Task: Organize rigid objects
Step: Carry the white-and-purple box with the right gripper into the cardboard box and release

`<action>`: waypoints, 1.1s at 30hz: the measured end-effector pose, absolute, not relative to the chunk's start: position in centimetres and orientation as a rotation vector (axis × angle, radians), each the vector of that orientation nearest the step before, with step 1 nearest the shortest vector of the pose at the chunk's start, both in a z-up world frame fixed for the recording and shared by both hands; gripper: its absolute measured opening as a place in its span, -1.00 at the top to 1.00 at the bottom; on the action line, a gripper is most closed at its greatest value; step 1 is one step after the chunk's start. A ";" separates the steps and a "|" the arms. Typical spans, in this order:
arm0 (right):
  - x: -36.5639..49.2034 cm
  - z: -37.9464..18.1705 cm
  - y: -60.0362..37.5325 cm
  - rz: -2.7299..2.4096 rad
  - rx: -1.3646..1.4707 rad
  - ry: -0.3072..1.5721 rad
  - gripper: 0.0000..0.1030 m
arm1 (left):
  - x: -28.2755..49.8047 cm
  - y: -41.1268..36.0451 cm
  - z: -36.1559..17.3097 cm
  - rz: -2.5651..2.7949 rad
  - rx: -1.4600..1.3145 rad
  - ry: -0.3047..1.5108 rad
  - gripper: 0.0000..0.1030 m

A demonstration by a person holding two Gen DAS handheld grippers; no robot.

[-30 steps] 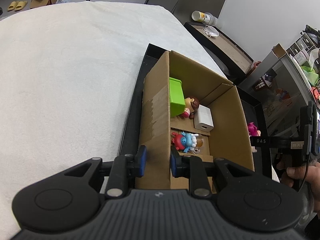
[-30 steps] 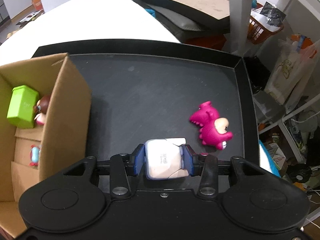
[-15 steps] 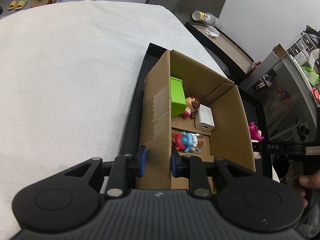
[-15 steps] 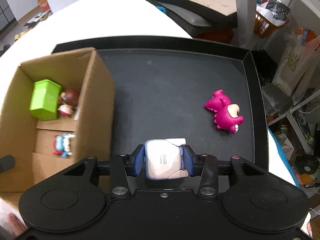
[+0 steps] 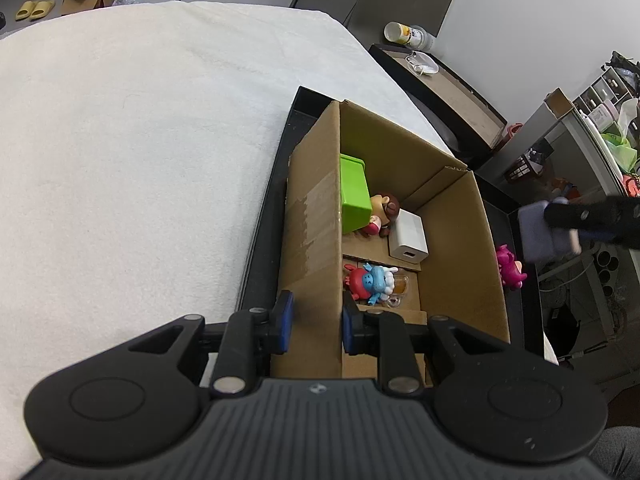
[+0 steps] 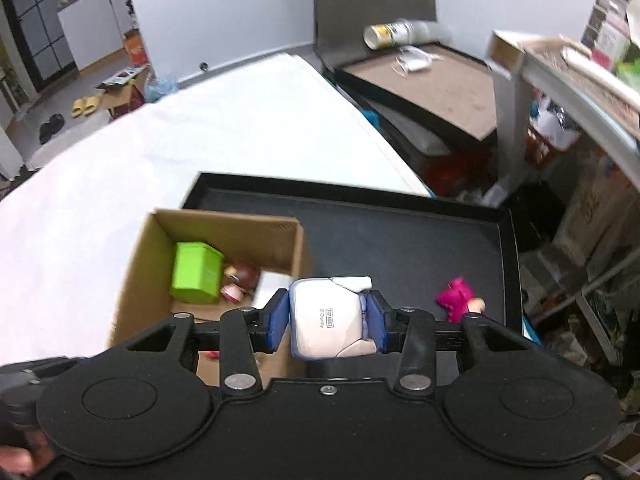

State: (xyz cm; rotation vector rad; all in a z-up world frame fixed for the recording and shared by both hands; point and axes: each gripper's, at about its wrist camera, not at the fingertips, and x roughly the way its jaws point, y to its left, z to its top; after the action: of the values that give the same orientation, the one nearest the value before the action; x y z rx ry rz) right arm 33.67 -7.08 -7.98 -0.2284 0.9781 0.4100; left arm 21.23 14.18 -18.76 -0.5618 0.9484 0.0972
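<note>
An open cardboard box (image 5: pixel 452 216) stands on a black tray (image 6: pixel 400 232). It holds a green block (image 5: pixel 354 192), a brown-haired figurine (image 5: pixel 384 210), a white charger (image 5: pixel 408 236) and a red-and-blue toy (image 5: pixel 370 280). My left gripper (image 5: pixel 314 322) is shut on the box's near left wall. My right gripper (image 6: pixel 330 318) is shut on a white and lilac toy figure (image 6: pixel 332 320), held in the air above the box's right wall; it also shows in the left wrist view (image 5: pixel 540 236). A pink dinosaur toy (image 6: pixel 456 296) lies on the tray right of the box.
The tray sits at the right edge of a white cloth-covered table (image 5: pixel 140 140). Beyond it stand a low brown-topped stand (image 6: pixel 432 80) with a tipped bottle (image 6: pixel 396 32), and cluttered shelves (image 6: pixel 580 80) at the right.
My right gripper has risen with the toy figure and moved left toward the box. The left gripper and the box have not moved.
</note>
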 end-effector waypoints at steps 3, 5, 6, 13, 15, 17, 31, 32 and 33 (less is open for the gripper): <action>33.2 -7.1 -6.0 0.440 -0.237 0.962 0.21 | 21.2 14.2 -18.7 0.097 -0.562 0.947 0.56; 33.0 -6.8 -5.4 0.457 -0.235 0.955 0.21 | 21.2 14.2 -18.7 0.097 -0.563 0.948 0.56; 32.8 -6.7 -5.0 0.465 -0.235 0.953 0.21 | 21.2 14.2 -18.7 0.097 -0.563 0.948 0.56; 32.2 -7.1 -2.9 0.509 -0.234 0.962 0.21 | 21.1 14.3 -18.6 0.095 -0.568 0.945 0.57; 32.1 -7.4 -2.4 0.516 -0.233 0.967 0.20 | 21.1 14.3 -18.6 0.095 -0.571 0.946 0.57; 32.0 -7.7 -1.9 0.523 -0.234 0.971 0.20 | 21.2 14.3 -18.6 0.094 -0.570 0.946 0.57; 31.9 -10.9 1.5 0.546 -0.237 1.029 0.20 | 21.3 14.3 -18.7 0.094 -0.570 0.945 0.57; 31.9 -11.1 1.8 0.545 -0.238 1.034 0.20 | 21.3 14.3 -18.7 0.094 -0.571 0.945 0.57; 31.8 -11.4 2.0 0.546 -0.240 1.039 0.20 | 21.3 14.3 -18.7 0.093 -0.570 0.945 0.57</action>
State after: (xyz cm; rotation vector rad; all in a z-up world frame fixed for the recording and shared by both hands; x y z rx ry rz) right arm 31.85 1.97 -11.41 -0.2399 1.0389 0.5459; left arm 21.27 14.30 -18.68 -0.5704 0.9449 0.0934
